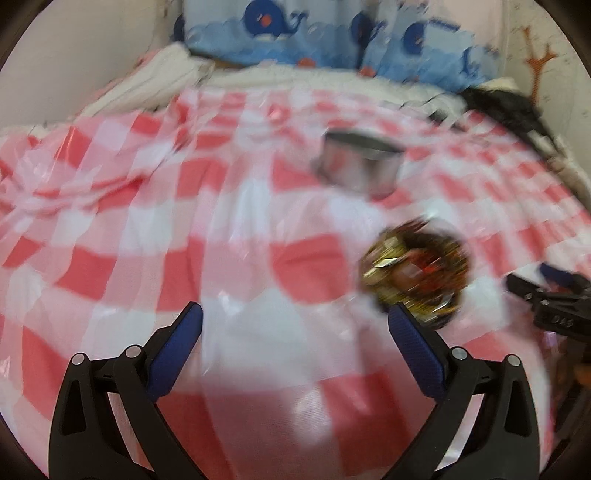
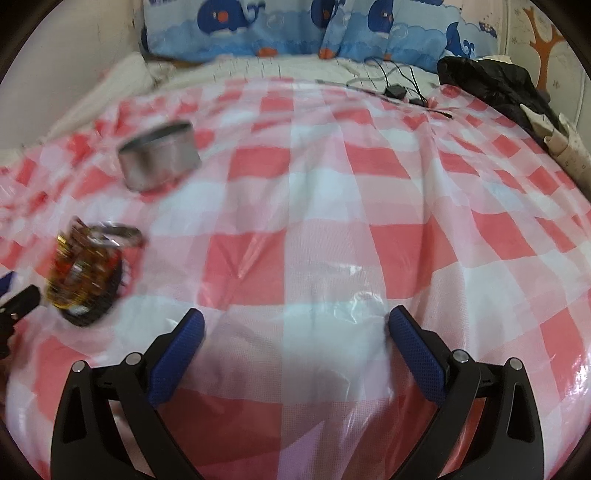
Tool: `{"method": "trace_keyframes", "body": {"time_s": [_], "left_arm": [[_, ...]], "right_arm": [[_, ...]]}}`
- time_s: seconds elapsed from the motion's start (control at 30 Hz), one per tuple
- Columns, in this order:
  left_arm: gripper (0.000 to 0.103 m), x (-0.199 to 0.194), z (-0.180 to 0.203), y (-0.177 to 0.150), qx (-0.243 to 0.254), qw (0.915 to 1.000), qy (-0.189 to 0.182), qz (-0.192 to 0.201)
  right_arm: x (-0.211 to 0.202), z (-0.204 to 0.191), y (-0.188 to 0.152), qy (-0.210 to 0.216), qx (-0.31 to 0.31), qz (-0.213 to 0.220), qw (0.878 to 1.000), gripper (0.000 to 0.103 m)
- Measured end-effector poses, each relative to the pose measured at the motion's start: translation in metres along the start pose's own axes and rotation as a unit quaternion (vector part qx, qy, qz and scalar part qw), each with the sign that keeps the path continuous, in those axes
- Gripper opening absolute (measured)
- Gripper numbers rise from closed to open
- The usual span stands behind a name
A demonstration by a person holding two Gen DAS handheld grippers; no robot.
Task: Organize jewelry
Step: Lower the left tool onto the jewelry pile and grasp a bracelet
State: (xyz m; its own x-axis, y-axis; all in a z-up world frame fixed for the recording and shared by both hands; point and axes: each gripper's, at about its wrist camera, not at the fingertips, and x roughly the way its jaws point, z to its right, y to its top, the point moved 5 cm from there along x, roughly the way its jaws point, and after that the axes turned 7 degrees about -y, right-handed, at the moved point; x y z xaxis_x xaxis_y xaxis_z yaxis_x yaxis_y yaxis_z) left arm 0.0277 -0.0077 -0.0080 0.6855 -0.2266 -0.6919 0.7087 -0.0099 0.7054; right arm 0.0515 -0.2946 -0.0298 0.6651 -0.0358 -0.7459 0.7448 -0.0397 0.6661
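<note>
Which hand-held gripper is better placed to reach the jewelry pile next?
Left, probably. The jewelry pile lies just beyond the left hand-held gripper, by one open fingertip. From the right hand-held gripper, also open, it sits far off to the side.

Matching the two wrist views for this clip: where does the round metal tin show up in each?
Left wrist: metal tin sits above centre, slightly right, beyond the jewelry pile.
Right wrist: metal tin sits upper left, above the jewelry pile.
Shared landmark: the whale-print pillows along the top edge.
</note>
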Motion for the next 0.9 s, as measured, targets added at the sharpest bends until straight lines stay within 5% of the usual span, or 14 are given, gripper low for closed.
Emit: {"method": "trace_keyframes", "body": {"time_s": [0.1, 0.33, 0.5, 0.77, 0.9], "left_arm": [[0.097, -0.009, 0.014, 0.015, 0.014, 0.9970, -0.071, 0.028], [0.094, 0.016, 0.049, 0.041, 0.116, 0.9873, -0.109, 0.002], [0.062, 0.032, 0.064, 0.045, 0.145, 0.9754, -0.165, -0.018], [0.008, 0.037, 0.058, 0.041, 0.141, 0.9736, -0.171, -0.051], [0.000, 0.030, 0.053, 0.047, 0.124, 0.9746, -0.181, -0.047]], "right_arm": [[-0.008, -0.002, 0.006, 0.045, 0.021, 0.012, 0.999, 0.096], [-0.017, -0.023, 0.018, 0.083, 0.000, 0.018, 0.996, 0.096], [-0.008, -0.017, 0.014, 0.103, 0.032, -0.003, 0.994, 0.096], [-0.008, -0.013, 0.012, 0.121, 0.060, -0.011, 0.991, 0.096], [-0.010, -0.018, 0.012, 0.129, 0.053, -0.007, 0.990, 0.096]]}}
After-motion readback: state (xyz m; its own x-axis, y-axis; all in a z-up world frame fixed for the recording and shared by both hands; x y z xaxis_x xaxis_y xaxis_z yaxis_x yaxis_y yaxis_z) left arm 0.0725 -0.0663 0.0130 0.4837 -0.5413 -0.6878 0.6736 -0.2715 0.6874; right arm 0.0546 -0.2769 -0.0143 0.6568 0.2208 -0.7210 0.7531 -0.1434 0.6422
